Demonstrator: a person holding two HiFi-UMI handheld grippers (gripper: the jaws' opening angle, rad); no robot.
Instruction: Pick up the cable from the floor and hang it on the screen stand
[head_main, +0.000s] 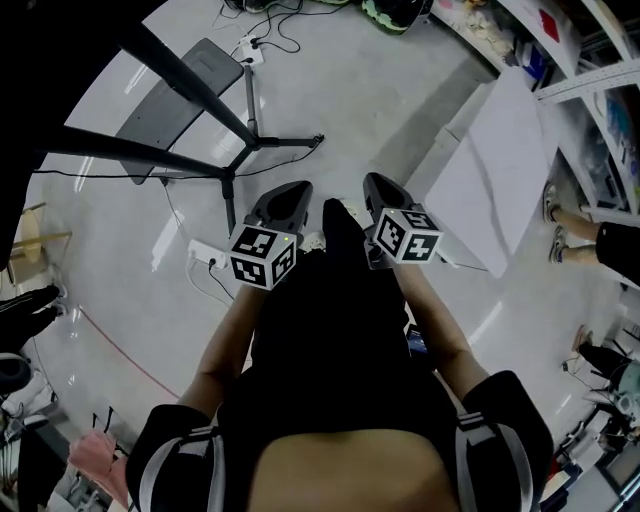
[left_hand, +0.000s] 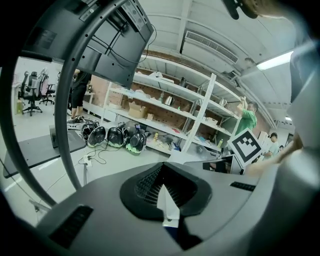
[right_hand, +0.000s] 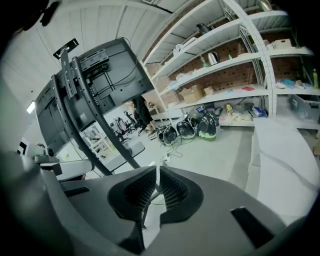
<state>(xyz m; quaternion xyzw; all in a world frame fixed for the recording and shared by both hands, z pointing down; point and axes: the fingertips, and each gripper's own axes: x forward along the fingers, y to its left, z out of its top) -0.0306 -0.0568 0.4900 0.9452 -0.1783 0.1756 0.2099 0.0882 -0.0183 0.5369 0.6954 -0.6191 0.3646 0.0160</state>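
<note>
The left hand-held gripper (left_hand: 163, 186) is fully closed. Only a pale wedge shows in the slit between its jaws, and I cannot tell what that is. The right hand-held gripper (right_hand: 157, 169) also has its jaws together at the tip. A thin dark line crosses the slit there, but I cannot tell if it is something pinched or only something beyond. In the head view no cable hangs from either tool, and both are held near the body, side by side.

The cable (head_main: 110, 177), as I judge it, lies on the floor (head_main: 420, 90) at the far left. It is a thin black line running toward the feet of the screen stand (head_main: 250, 140), near a white power strip (head_main: 205, 255).

Several things could go wrong from here:
- With the jaws closed, a tool coming down would only push the cable along the floor.
- The cable is thin and lies flat, so the pads may close above it and miss it.
- More than one wire lies on this floor, so the wrong one may be taken.
- If the cable is plugged into the power strip, lifting it may drag the strip or pull the plug out.
- It may also catch under a leg of the stand.
- A loop laid loosely on the stand may slide off again.
</note>
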